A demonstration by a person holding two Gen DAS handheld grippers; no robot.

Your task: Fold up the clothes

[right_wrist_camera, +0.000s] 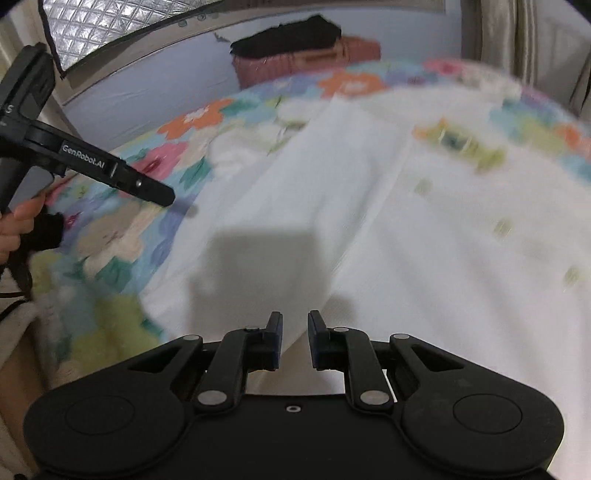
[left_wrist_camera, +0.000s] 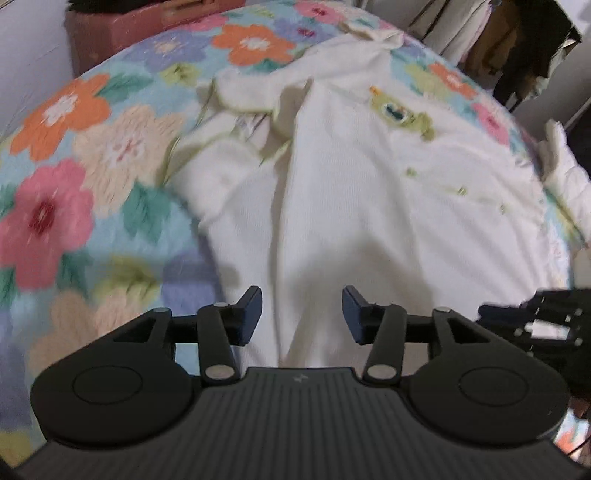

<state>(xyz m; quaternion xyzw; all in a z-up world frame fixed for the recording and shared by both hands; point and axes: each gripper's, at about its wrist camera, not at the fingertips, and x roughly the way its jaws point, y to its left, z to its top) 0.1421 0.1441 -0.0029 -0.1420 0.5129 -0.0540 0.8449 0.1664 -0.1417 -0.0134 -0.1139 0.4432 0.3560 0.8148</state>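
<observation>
A cream white shirt (left_wrist_camera: 351,192) with a green and yellow chest motif (left_wrist_camera: 399,114) lies spread and wrinkled on a floral bedspread (left_wrist_camera: 74,177). My left gripper (left_wrist_camera: 302,314) is open and empty, hovering over the shirt's near part. The right gripper shows at that view's right edge (left_wrist_camera: 535,321). In the right wrist view the shirt (right_wrist_camera: 406,229) fills the middle, blurred. My right gripper (right_wrist_camera: 295,339) hovers above it with a narrow gap between its jaws and nothing in it. The left gripper (right_wrist_camera: 162,195) reaches in from the left, held by a hand.
A pink box (right_wrist_camera: 310,59) with a dark item (right_wrist_camera: 288,35) on top stands by the wall beyond the bed. Hanging clothes (left_wrist_camera: 480,33) are at the far right. A quilted silver panel (right_wrist_camera: 122,26) is at upper left.
</observation>
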